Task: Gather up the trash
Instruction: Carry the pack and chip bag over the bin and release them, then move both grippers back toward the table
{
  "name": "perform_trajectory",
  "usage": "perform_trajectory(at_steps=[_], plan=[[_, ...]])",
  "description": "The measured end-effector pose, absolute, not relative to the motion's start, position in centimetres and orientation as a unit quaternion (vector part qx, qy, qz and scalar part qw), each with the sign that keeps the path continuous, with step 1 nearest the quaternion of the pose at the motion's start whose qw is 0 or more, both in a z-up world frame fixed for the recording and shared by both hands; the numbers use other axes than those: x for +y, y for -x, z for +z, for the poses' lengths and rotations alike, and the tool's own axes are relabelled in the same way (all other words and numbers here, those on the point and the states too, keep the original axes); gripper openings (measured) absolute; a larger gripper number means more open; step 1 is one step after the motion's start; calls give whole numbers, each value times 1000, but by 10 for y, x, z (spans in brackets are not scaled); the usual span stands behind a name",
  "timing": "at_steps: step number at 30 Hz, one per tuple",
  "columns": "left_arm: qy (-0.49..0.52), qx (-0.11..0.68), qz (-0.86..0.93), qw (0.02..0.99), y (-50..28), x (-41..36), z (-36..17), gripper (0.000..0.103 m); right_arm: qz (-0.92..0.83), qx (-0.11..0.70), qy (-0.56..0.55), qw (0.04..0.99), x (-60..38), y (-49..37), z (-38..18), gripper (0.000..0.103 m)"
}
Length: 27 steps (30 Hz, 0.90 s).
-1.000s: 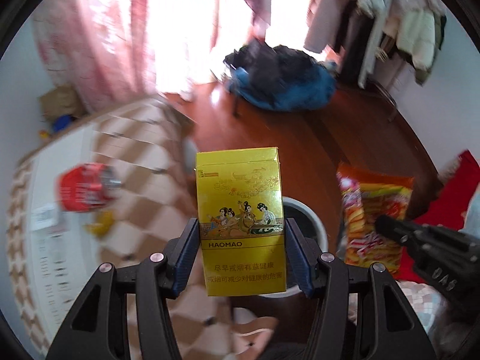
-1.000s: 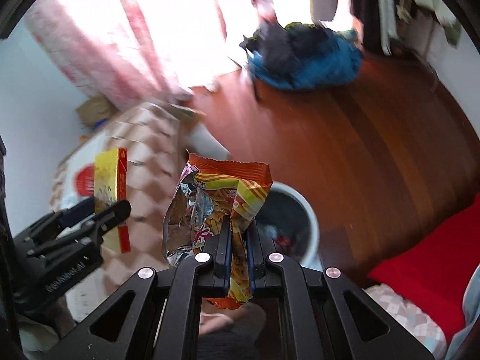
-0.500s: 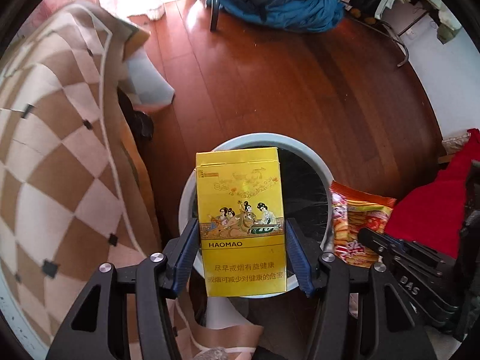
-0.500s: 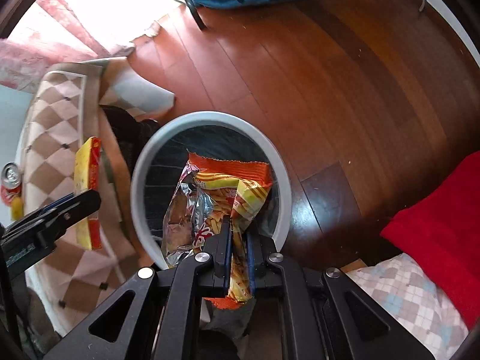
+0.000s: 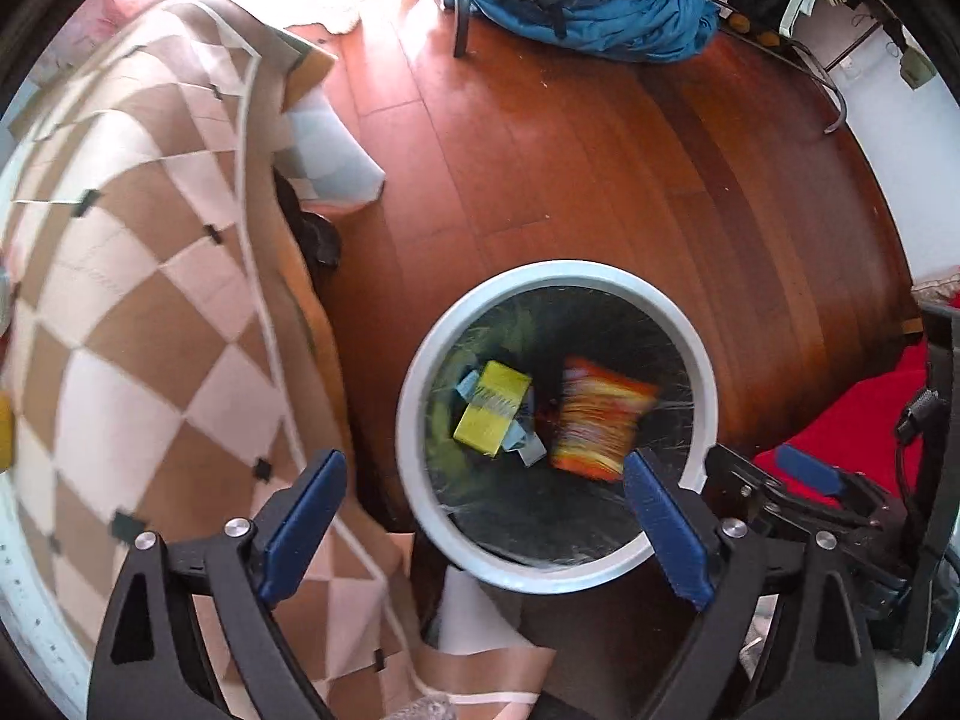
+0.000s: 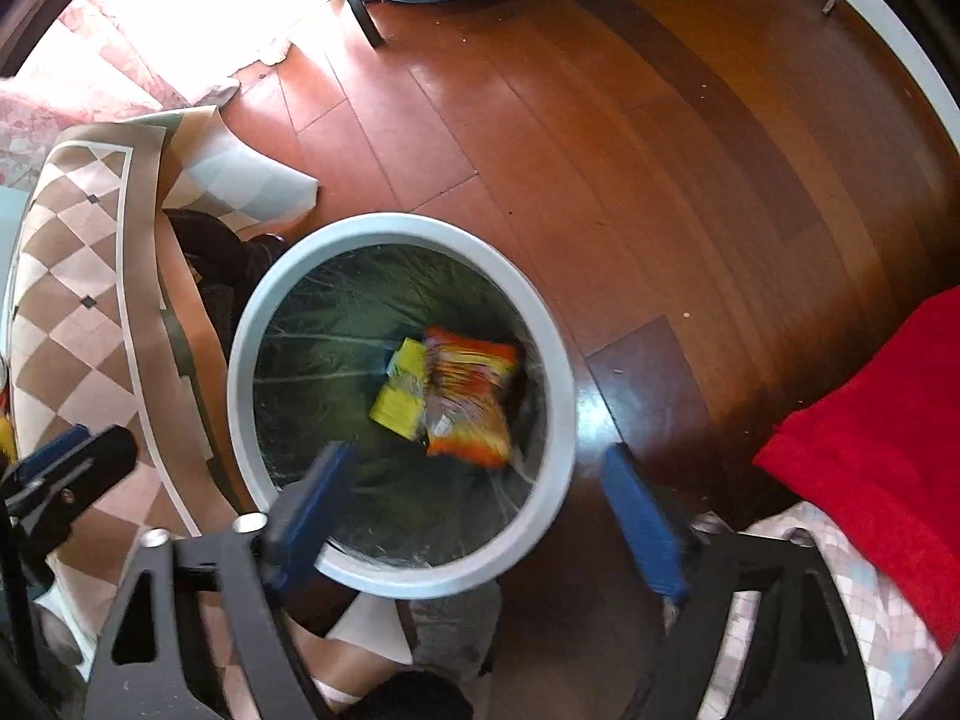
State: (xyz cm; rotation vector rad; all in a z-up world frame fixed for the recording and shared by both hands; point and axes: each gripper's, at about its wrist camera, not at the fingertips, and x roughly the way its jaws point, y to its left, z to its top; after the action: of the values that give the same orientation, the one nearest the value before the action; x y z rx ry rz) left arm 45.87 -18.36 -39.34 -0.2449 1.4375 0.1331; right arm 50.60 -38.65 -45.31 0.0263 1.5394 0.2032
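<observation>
Left wrist view: the left claw (image 5: 483, 507) gapes wide and empty above the round white-rimmed trash bin (image 5: 414, 396), where the yellow cardboard cigarette pack (image 5: 492, 408) and orange foil snack bag (image 5: 600, 423) lie blurred. Right wrist view: the right claw (image 6: 486, 516) is likewise spread wide, holding nothing, over the same bin (image 6: 240, 360), pack (image 6: 399, 399) touching bag (image 6: 471, 399).

reddish wooden floor (image 5: 540, 168), planks glossy under window glare at the far side. brown-and-cream checked cloth (image 5: 120, 300) draped over the desk at left, hanging down its edge, one pale corner (image 5: 336, 168) folded out onto the floor. heap of blue and dark clothing (image 5: 588, 0) at the far edge of the floor, beside a thin dark metal leg (image 5: 459, 6). red fabric (image 6: 870, 420) at right, just above a pale checked fabric (image 6: 840, 588) in the near right corner. pink curtain (image 6: 78, 78) at far left.
</observation>
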Motion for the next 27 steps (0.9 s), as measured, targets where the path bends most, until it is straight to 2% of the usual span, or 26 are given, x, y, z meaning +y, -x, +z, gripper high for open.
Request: perform_trajectory(at_steps=[1,13,27], plan=[[102,655,69,745,-454,-184,-389,94,88,695,-6,714,-387,-503,-451,103],[69,642,93,758,-415,-184,-358,94,92,664,54,740,-380,-458,-387,103],[72,575,101,809,-355,-184,-259,94,106,600,35,792,-384,-406,-269,103]])
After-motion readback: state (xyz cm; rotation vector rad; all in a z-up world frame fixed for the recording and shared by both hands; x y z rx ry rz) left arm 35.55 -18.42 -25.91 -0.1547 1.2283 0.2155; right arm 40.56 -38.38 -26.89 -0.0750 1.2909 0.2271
